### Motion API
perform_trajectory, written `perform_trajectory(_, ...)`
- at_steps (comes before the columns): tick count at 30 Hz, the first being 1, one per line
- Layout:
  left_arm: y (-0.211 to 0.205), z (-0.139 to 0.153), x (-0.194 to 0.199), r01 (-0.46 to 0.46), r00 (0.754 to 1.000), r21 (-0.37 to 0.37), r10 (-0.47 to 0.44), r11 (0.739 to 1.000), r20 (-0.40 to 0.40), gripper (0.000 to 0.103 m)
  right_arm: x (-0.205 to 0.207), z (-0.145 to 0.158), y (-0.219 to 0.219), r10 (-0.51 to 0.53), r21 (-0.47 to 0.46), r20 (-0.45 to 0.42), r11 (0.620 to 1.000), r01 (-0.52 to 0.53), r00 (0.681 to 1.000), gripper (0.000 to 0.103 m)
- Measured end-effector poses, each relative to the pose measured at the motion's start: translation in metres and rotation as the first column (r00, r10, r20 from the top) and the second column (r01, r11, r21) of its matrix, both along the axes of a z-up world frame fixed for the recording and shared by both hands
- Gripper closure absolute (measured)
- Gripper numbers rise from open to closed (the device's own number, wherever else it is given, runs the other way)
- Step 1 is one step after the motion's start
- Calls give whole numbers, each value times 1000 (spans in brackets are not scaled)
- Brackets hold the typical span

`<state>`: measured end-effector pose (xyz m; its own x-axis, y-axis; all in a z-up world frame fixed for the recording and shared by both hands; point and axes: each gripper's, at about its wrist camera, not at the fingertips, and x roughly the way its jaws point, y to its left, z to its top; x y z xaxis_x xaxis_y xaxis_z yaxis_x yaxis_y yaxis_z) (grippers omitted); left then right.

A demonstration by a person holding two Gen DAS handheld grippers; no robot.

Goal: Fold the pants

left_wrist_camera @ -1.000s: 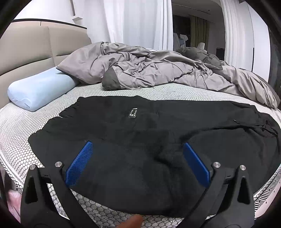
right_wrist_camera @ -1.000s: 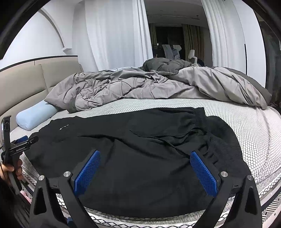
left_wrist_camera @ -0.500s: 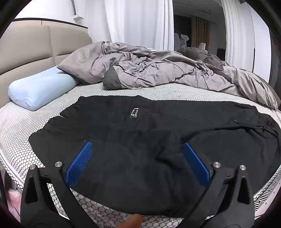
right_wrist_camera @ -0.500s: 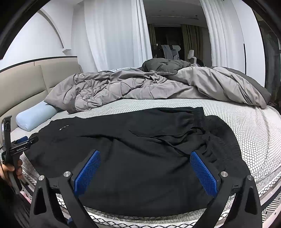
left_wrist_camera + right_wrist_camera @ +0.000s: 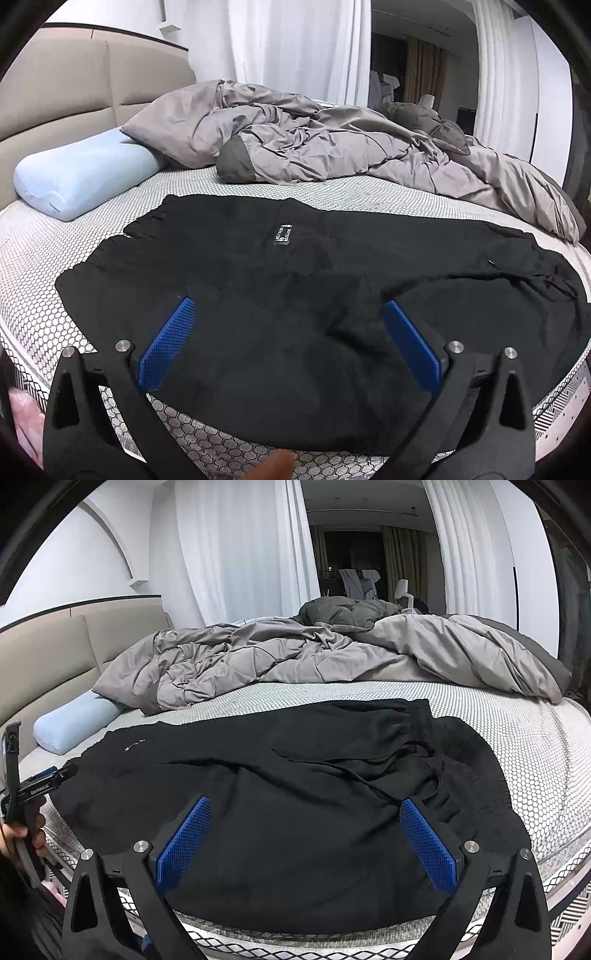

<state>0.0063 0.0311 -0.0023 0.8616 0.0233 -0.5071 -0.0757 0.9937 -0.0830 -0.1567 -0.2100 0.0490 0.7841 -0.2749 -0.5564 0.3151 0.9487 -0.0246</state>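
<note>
Black pants [image 5: 288, 295] lie spread across the near side of the bed, with a small white label [image 5: 282, 233] facing up. In the right wrist view the same pants [image 5: 295, 805] show a loose drawstring and a rumpled waistband end at the right. My left gripper [image 5: 288, 339] hovers open over the near edge of the pants, nothing between its blue pads. Over the pants' near edge further right, my right gripper [image 5: 306, 834] is also open and empty. The left gripper's body [image 5: 22, 786], held by a hand, shows at the far left of the right wrist view.
A crumpled grey duvet [image 5: 332, 147] fills the far half of the bed. A light blue pillow [image 5: 81, 177] lies at the left by the beige headboard [image 5: 74, 92]. The honeycomb-patterned mattress [image 5: 517, 731] is bare to the right of the pants. White curtains hang behind.
Both views have drifted only slightly; the pants lie as before and both grippers stay open.
</note>
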Motion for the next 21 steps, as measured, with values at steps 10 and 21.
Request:
perform_trajectory(10,3,-2,2,-29,1000,13,29,999,0,1,2,-1,2,8,6,-9,1000,-8,1000,0)
perform_trajectory(21,6,4,-4,-48,998,25,48,999,28,1,9,-7,-6,-16,24,-50,1000,17,999,0)
